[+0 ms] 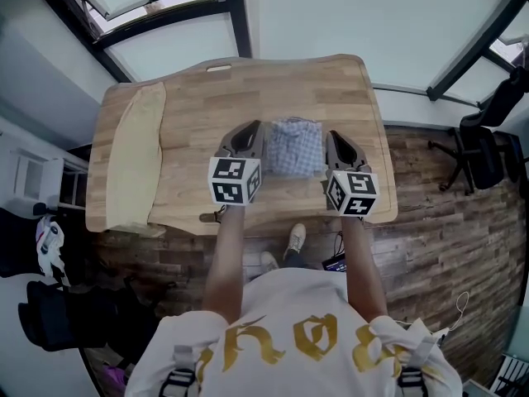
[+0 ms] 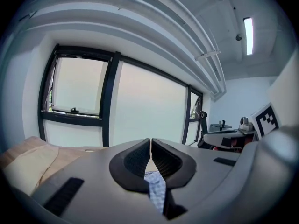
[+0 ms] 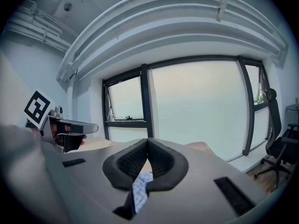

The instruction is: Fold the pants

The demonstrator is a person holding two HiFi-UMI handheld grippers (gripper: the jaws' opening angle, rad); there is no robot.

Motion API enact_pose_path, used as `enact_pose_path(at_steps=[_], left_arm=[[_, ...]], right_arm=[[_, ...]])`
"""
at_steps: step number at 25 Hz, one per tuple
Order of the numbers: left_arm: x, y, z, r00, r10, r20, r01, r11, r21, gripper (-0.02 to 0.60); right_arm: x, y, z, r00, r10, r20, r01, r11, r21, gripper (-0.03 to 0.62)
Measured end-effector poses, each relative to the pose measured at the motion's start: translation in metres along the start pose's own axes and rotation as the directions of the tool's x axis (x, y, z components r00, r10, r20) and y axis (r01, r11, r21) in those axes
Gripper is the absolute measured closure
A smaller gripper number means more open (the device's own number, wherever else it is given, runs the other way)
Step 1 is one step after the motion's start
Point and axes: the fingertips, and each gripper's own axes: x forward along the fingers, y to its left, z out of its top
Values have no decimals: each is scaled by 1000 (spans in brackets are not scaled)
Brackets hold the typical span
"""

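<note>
Mid-fold, left gripper [image 1: 247, 134] at nine, right gripper [image 1: 337, 141] at three o'clock, both clamped on pants [image 1: 295, 147] (blue check); next, likely laying over evenly.

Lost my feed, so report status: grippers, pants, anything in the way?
Left gripper shut on pants; right gripper shut on pants. Pants bunched between them over table. Beige cloth at table's left, clear.

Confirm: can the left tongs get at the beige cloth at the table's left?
Probably not yet: the left tongs are shut on the pants. Nothing lies on the table between them and the beige cloth, so the way looks free once they let go.
</note>
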Motion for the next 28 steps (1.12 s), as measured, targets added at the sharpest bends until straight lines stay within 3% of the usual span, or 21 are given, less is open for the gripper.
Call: enact_pose_path(at_steps=[14, 22, 28], left_arm=[[3, 10, -10, 1000, -23, 10, 24, 999, -22, 541], [4, 10, -15, 999, -41, 10, 41, 998, -50, 541], [15, 8, -2, 998, -55, 37, 57, 998, -42, 541]], right_arm=[[6, -3, -4, 1000, -17, -17, 17, 1000, -12, 572], [5, -10, -6, 999, -27, -17, 27, 999, 40, 572], [9, -19, 2, 999, -34, 3, 34, 999, 36, 572]])
